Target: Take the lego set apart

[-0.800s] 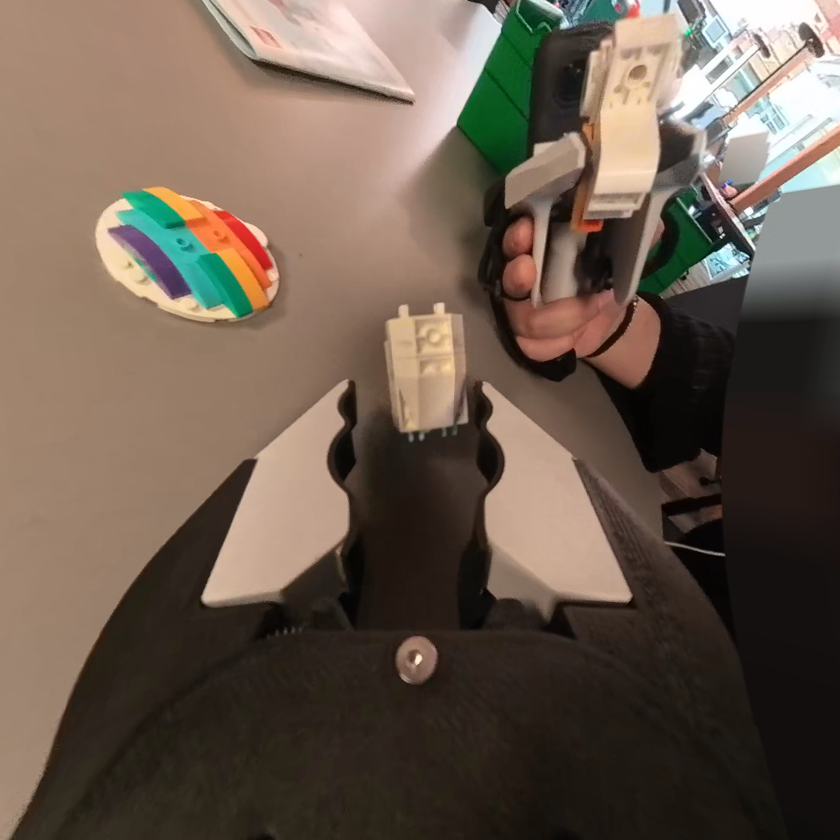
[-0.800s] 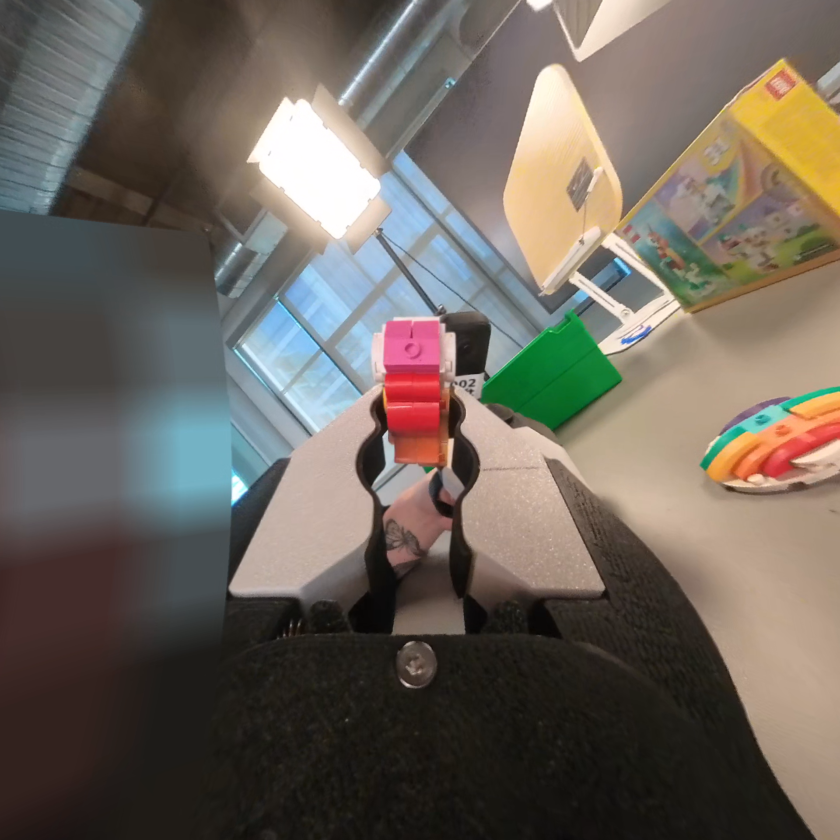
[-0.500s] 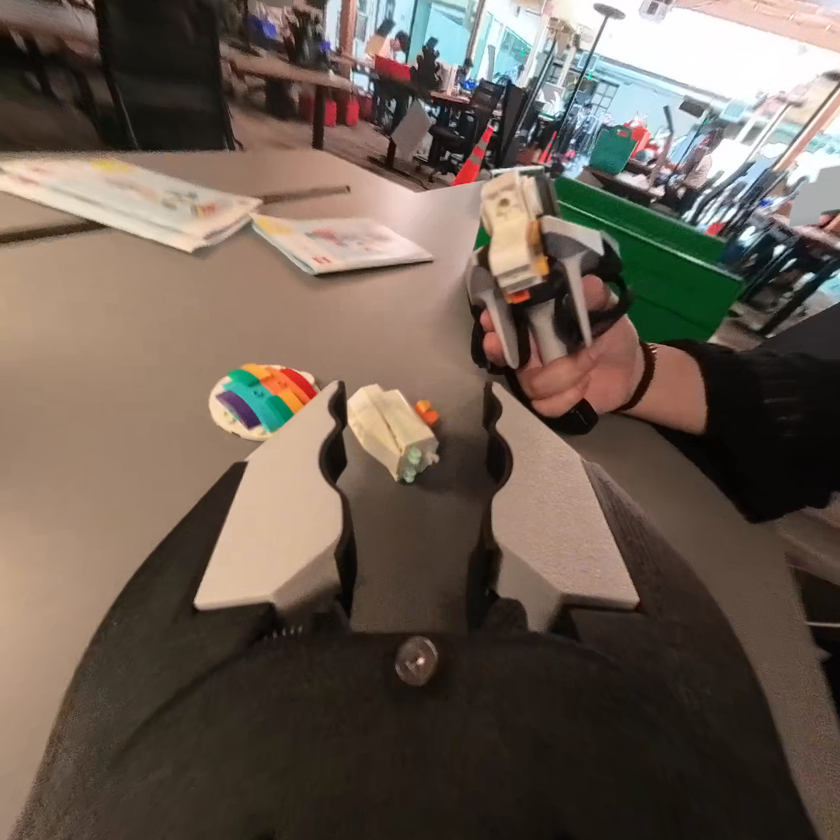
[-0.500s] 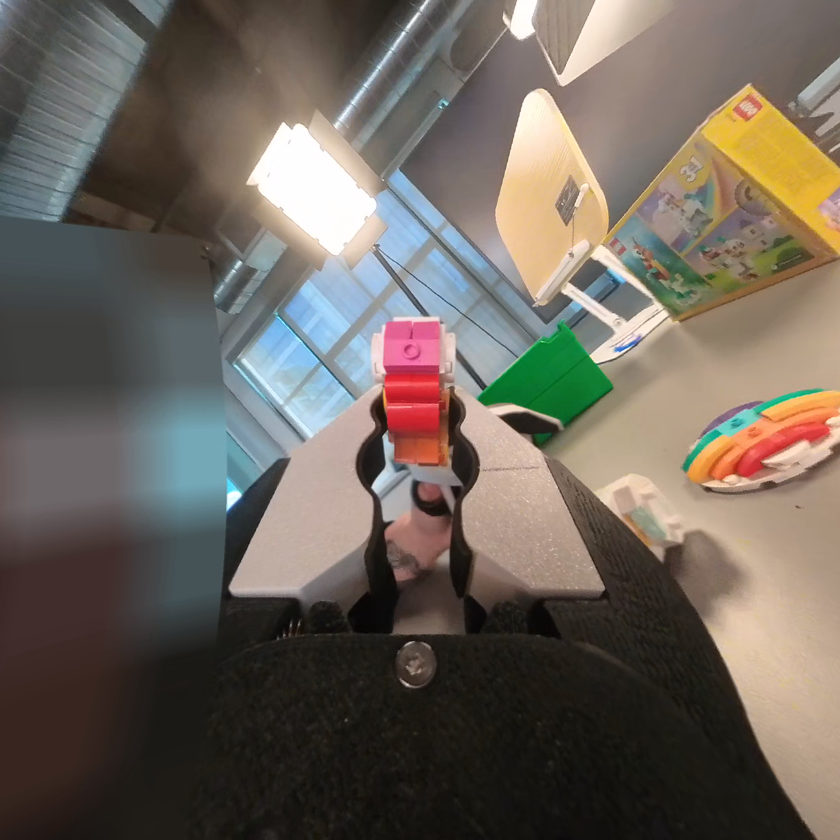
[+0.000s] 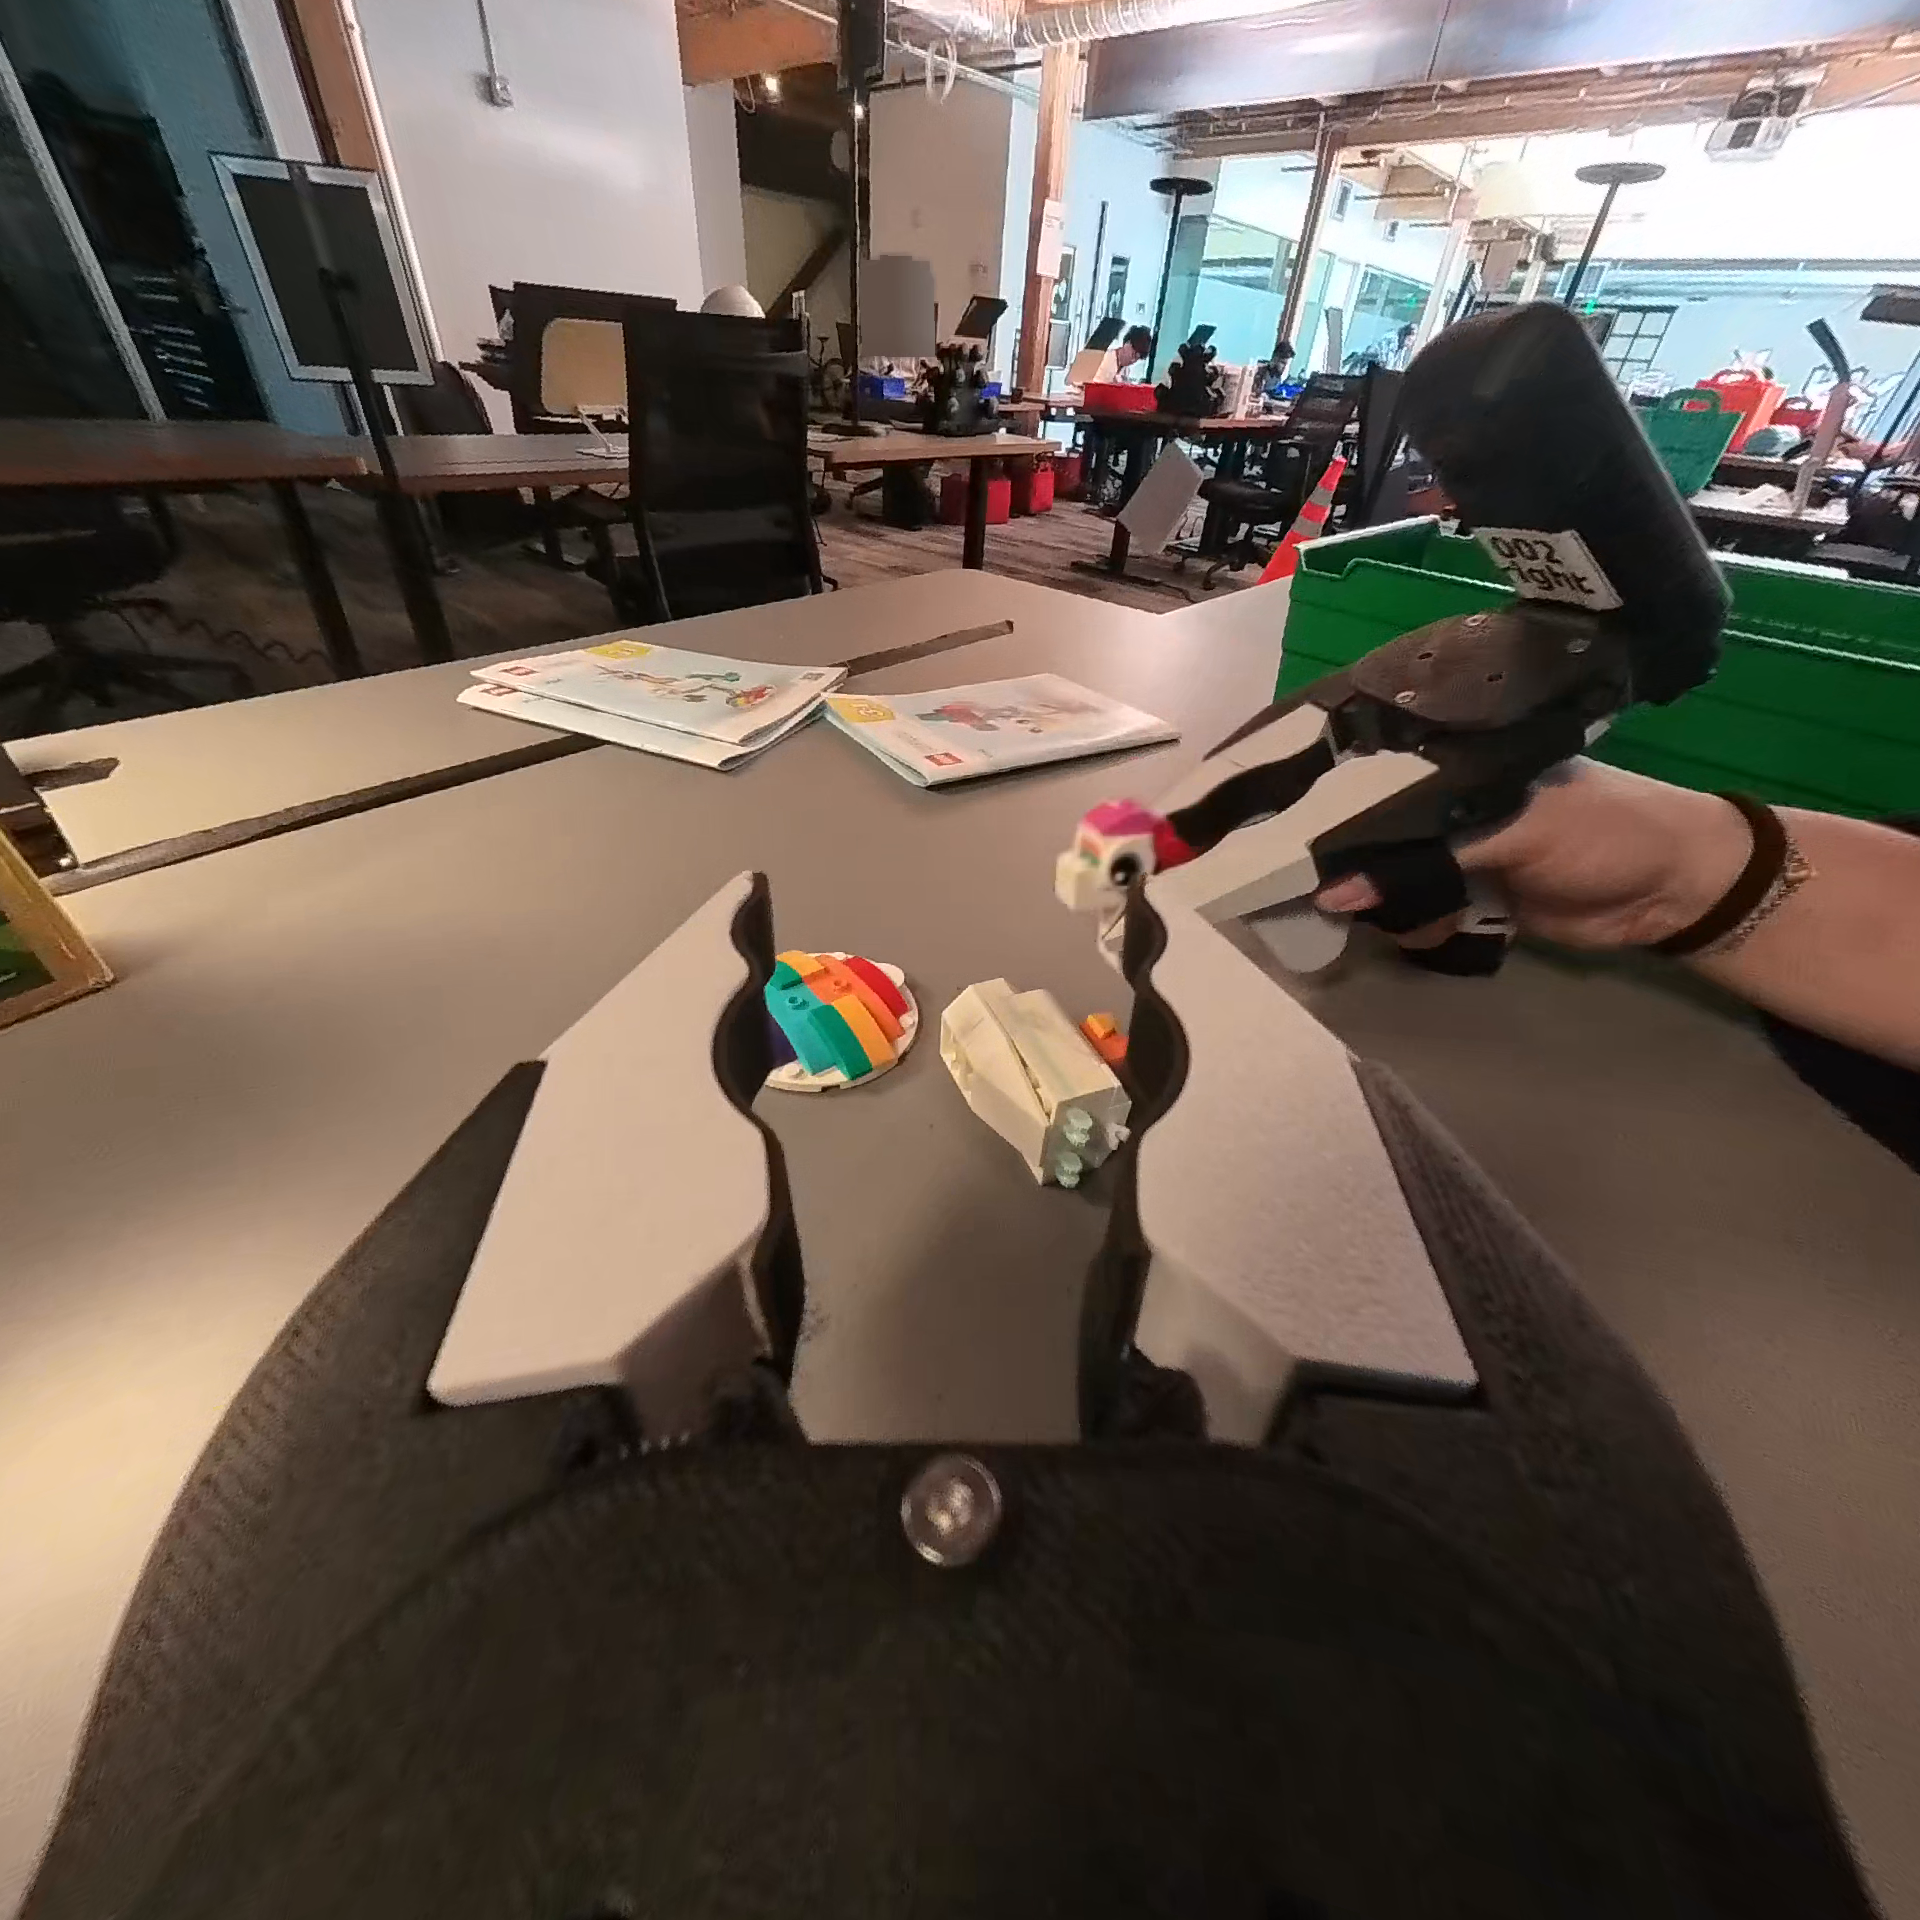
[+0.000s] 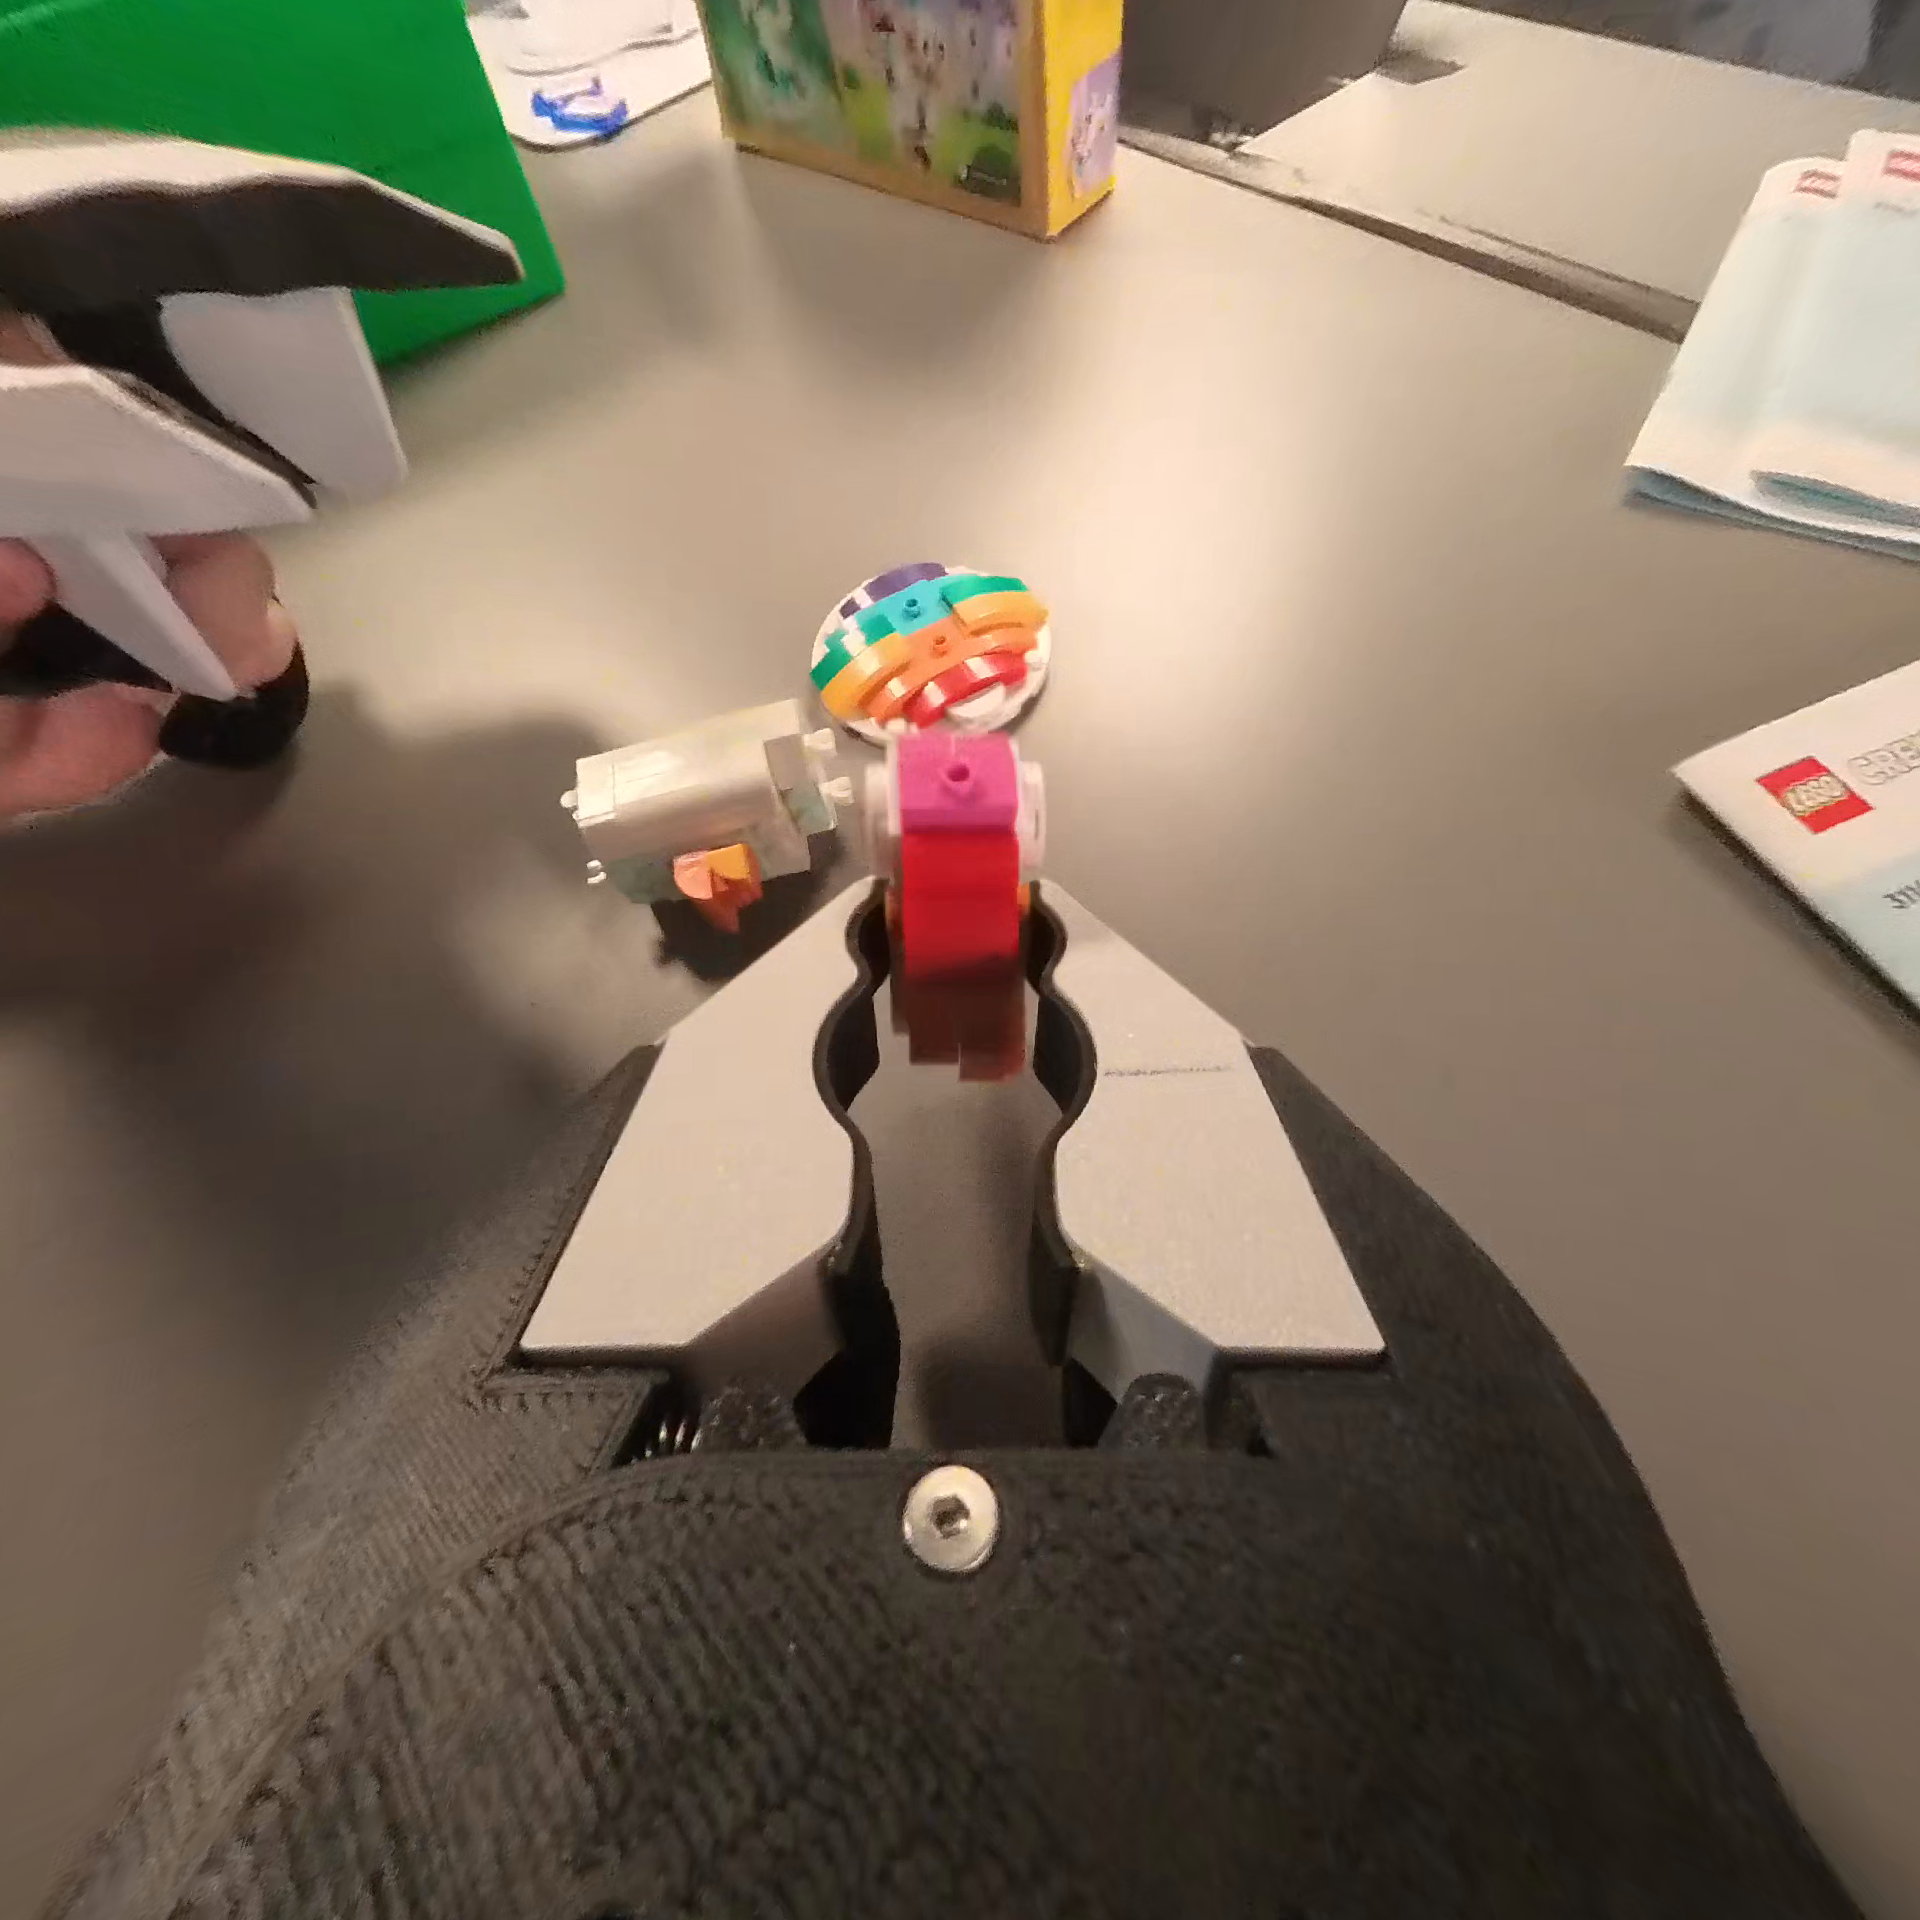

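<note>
My left gripper (image 5: 945, 930) is open and empty, held above the grey table (image 5: 416, 1039). Beyond its fingertips a white lego body (image 5: 1029, 1060) with an orange piece lies on its side, next to a round white disc with rainbow arches (image 5: 836, 1008). My right gripper (image 6: 954, 914) is shut on a pink, red and orange lego piece (image 6: 956, 852) with white sides, held above the table. The white body (image 6: 696, 800) and the rainbow disc (image 6: 930, 644) lie just past it. In the left wrist view the right gripper (image 5: 1153, 847) holds that piece (image 5: 1107, 852) at the right.
Green bins (image 5: 1558, 665) stand at the far right. Two instruction booklets (image 5: 665, 701) (image 5: 997, 727) lie at the back of the table. A yellow lego box (image 6: 935, 94) stands beyond the disc. A hand (image 6: 62, 665) holds the left gripper. Across from one pair of fingers to the other is roughly 12 cm. The rainbow disc (image 6: 930, 644) sits 8 cm or so from the ends of my right fingers.
The white body left my open left gripper and now lies on the table; that gripper drew back. My right gripper swung down from facing the ceiling toward the table, still holding its piece.
</note>
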`<state>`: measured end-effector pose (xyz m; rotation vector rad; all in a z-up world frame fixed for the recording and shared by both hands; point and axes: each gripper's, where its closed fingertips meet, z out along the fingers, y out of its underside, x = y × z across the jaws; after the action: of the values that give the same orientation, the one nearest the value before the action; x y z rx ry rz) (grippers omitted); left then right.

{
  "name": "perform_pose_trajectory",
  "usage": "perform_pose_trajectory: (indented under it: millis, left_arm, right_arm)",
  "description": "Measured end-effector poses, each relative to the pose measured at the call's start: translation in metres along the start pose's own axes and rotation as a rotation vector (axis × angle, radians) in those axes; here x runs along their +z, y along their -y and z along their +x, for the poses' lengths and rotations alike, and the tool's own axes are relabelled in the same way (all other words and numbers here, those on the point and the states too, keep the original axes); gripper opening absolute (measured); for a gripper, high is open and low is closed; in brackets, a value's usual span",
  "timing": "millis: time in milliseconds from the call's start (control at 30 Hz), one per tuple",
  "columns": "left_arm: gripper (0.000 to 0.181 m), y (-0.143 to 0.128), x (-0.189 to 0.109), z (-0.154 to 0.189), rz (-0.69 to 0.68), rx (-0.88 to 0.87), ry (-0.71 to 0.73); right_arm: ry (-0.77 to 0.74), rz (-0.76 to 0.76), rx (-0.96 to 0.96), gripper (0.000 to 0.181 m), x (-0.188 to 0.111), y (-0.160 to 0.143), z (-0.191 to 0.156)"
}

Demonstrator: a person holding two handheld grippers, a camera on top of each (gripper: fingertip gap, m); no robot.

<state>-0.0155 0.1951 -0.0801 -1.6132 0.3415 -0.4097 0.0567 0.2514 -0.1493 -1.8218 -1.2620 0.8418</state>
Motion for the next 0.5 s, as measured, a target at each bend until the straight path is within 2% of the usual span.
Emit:
perform_pose_trajectory:
  millis: [200,300,400,500]
  left_arm:
    - [0.066,-0.003,0.002,0.000,-0.015,0.005,0.002]
    - [0.065,-0.006,0.002,-0.002,-0.036,-0.019,0.000]
    - [0.066,-0.026,0.007,0.006,-0.182,-0.058,-0.062]
    - [0.065,-0.051,0.012,0.024,-0.359,-0.065,-0.161]
  right_arm:
    - [0.015,-0.020,-0.001,0.039,0.001,-0.003,-0.002]
    - [0.015,0.073,-0.045,0.055,-0.003,0.012,-0.003]
    - [0.036,0.187,-0.201,0.056,-0.008,0.027,-0.020]
    - [0.073,0.112,-0.393,0.054,0.000,0.014,-0.041]
